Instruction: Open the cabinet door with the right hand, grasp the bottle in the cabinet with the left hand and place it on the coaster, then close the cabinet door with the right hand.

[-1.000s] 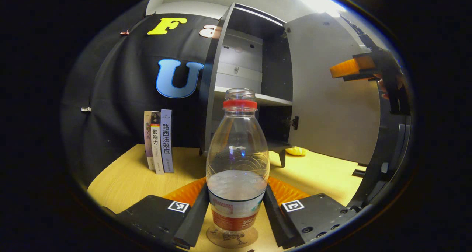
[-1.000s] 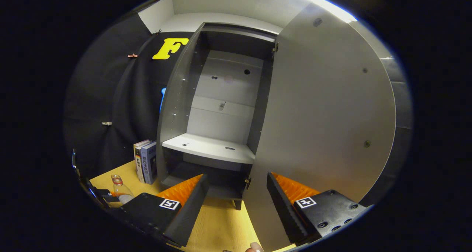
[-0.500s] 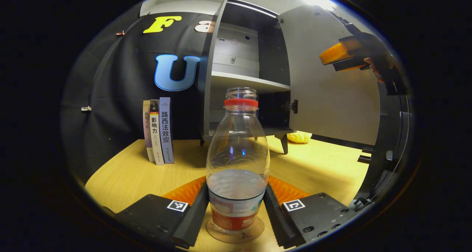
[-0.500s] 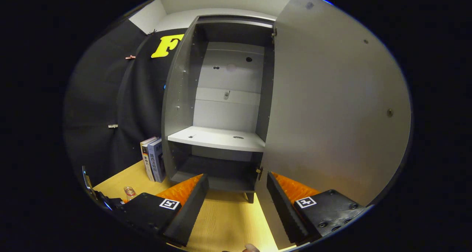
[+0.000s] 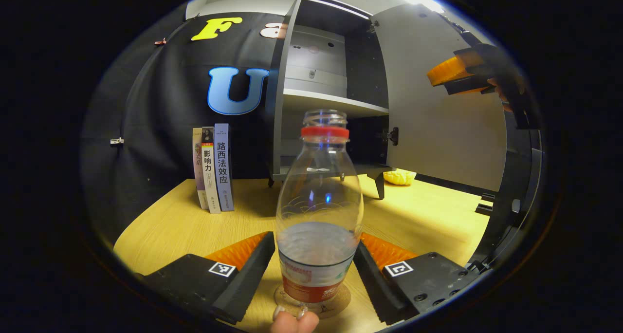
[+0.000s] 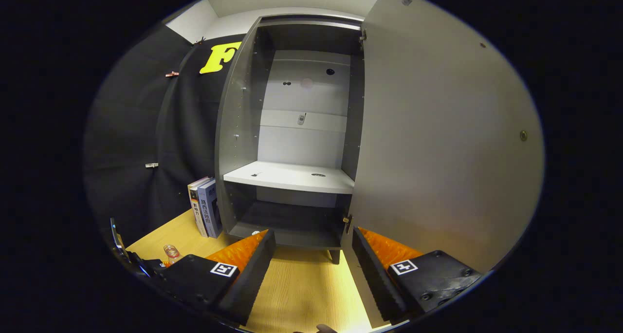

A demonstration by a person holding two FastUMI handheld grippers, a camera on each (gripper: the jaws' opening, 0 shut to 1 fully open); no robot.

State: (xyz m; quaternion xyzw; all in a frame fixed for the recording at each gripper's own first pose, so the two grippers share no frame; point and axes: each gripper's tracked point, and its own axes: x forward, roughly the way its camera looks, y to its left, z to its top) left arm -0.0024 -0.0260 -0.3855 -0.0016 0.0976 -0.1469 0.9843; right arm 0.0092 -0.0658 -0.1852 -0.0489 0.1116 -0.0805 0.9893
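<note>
Bottle stands on the coaster between my left gripper jaws — now parted, clear of it. Backing out crooked could tip it. Right gripper released, door edge between jaws — may slip.

The left gripper is being held low and level, its two fingers spread apart; a gap is being left on the left side, while contact on the right cannot be told. A fingertip of the person's hand is being seen at the near edge of the left gripper view. The right gripper is being held higher and farther right, its fingers parted with nothing between them. In the left gripper view it is being seen at the far right, gripped by a hand.
</note>
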